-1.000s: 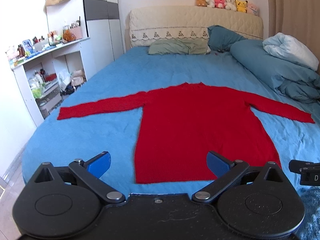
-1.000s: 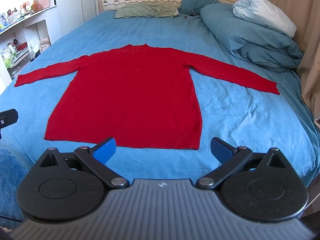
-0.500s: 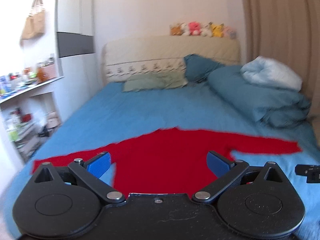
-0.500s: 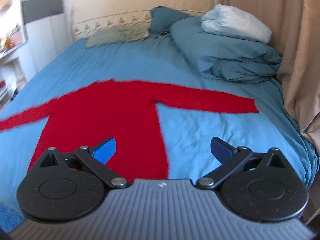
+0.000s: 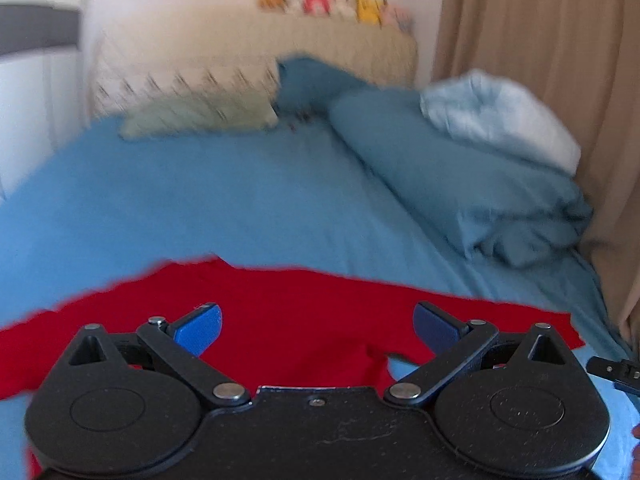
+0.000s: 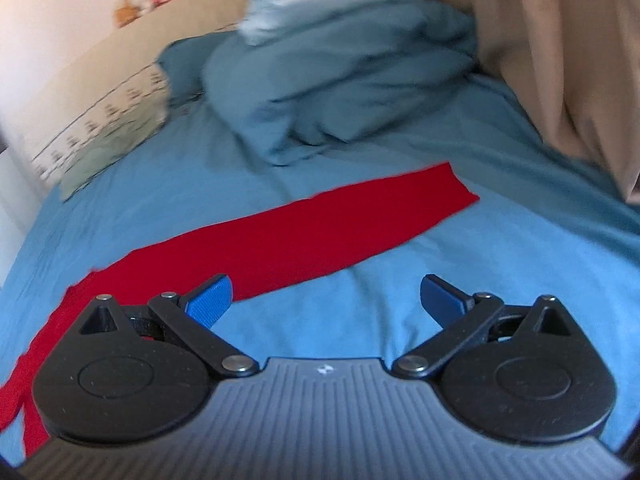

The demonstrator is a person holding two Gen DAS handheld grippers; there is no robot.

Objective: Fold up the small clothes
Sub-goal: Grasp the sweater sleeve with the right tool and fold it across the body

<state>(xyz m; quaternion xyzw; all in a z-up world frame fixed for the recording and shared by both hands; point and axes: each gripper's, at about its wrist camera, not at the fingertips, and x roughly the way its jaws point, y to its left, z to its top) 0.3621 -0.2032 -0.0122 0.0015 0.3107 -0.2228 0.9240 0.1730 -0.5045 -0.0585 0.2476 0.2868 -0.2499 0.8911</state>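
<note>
A red knitted sweater (image 5: 288,312) lies flat on the blue bed sheet (image 5: 224,200). My left gripper (image 5: 316,326) is open above the sweater's chest, nothing between its blue pads. In the right wrist view the sweater's right sleeve (image 6: 320,232) stretches toward the bed's right side, its cuff near the curtain. My right gripper (image 6: 326,298) is open just short of that sleeve, over bare sheet, its left pad overlapping the sleeve's near edge. A bit of the right gripper (image 5: 614,370) shows at the left wrist view's right edge. Both views are blurred.
A bunched blue duvet (image 5: 460,184) with a pale blue pillow (image 5: 500,120) lies at the bed's right side. Beige curtains (image 6: 560,60) hang close on the right. A green pillow (image 5: 200,118), the headboard (image 5: 260,60) and plush toys (image 5: 336,0) are at the far end.
Both grippers have swung forward and to the right over the bed. The sweater's hem has dropped out of sight; the right view now centres on the right sleeve. Both grippers stay open.
</note>
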